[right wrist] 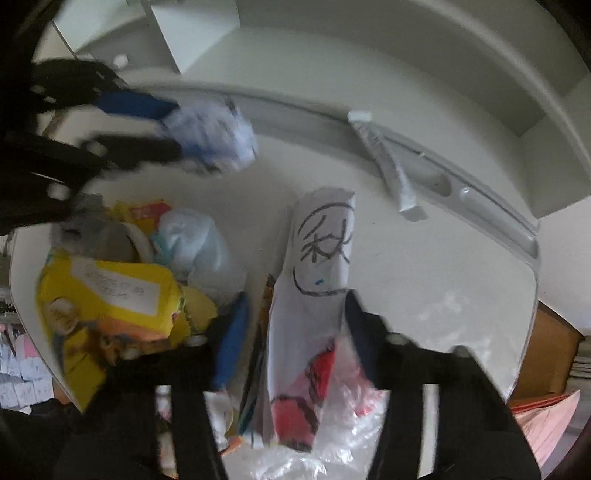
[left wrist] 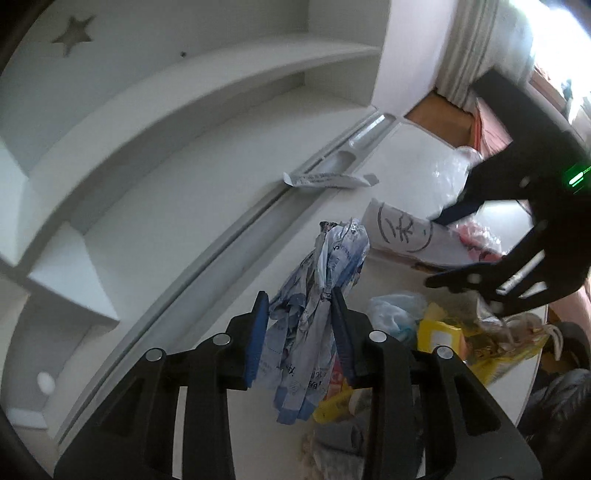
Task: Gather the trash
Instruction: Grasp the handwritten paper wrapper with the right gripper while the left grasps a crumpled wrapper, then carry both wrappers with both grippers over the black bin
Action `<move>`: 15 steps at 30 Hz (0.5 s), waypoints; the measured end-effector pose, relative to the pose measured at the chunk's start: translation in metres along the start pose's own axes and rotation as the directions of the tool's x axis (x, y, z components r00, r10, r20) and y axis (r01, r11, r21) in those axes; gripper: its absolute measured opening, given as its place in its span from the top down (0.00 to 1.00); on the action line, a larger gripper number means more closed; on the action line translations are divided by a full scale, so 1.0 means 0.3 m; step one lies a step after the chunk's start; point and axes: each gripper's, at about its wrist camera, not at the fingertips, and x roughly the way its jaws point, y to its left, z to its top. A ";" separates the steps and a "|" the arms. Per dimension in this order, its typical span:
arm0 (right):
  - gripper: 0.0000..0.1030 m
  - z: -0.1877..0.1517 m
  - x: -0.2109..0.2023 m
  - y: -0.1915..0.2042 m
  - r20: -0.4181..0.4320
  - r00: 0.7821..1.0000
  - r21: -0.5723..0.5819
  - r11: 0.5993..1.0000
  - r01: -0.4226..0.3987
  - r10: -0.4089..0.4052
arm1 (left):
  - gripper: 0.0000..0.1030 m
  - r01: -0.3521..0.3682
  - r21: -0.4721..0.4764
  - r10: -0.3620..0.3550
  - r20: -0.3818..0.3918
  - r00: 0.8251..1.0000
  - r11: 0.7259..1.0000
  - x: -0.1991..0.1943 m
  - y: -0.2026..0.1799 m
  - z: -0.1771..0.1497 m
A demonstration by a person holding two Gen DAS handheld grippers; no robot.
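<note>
The left gripper (left wrist: 301, 332), black with blue pads, points down at the white desk (left wrist: 207, 280) and is clamped on a crumpled blue-and-white printed wrapper (left wrist: 317, 295); the wrapper hangs between the two pads and pokes up past the fingertips. Right under it and a touch to its right sits the trash heap: a crushed yellow snack bag (left wrist: 443, 336) and a pale blue crumpled plastic bag (left wrist: 395, 314), both lying on the desk. Further out, a flat white printed sachet (left wrist: 328, 180) lies against the long pen groove (left wrist: 332, 162) at the back of the desk, well clear of the grip. Beyond that rise the white shelves (left wrist: 184, 81) with a star cut-out (left wrist: 74, 35).

Over to the right gripper (right wrist: 295, 317), same black frame and blue pads, also aimed steeply down. It straddles a folded white paper with black hand-drawn characters in a circle (right wrist: 321, 258); its right pad presses against the paper's edge, but the left pad stands just beside it with a gap, and the picture is blurred, so I cannot tell whether it truly grips. Beneath the paper, a clear crinkled plastic bag with red print (right wrist: 332, 398) spreads on the desk. To this gripper's left lies the yellow bag (right wrist: 107, 295) with the pale blue bag (right wrist: 192, 240) behind it.
</note>
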 end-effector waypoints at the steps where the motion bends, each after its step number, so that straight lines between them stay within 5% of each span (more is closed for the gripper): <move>1: 0.72 0.000 0.004 -0.002 0.001 1.000 0.005 1.000 -0.001 0.001 | 0.68 -0.008 -0.018 0.008 0.007 1.000 1.000 -0.021 0.007 -0.003; 3: 0.80 -0.007 -0.014 -0.005 0.025 1.000 0.011 1.000 -0.003 0.003 | 0.68 -0.027 -0.035 0.028 0.020 0.999 0.999 -0.059 0.014 -0.007; 9: 0.81 -0.122 -0.226 -0.050 0.229 0.973 0.072 0.997 -0.021 0.004 | 0.68 -0.075 -0.073 0.080 0.071 0.994 0.994 -0.213 -0.029 0.011; 15: 0.81 -0.388 -0.438 -0.125 0.381 0.922 0.155 0.988 0.016 -0.074 | 0.68 -0.073 -0.012 0.074 0.140 0.987 0.997 -0.339 -0.275 0.062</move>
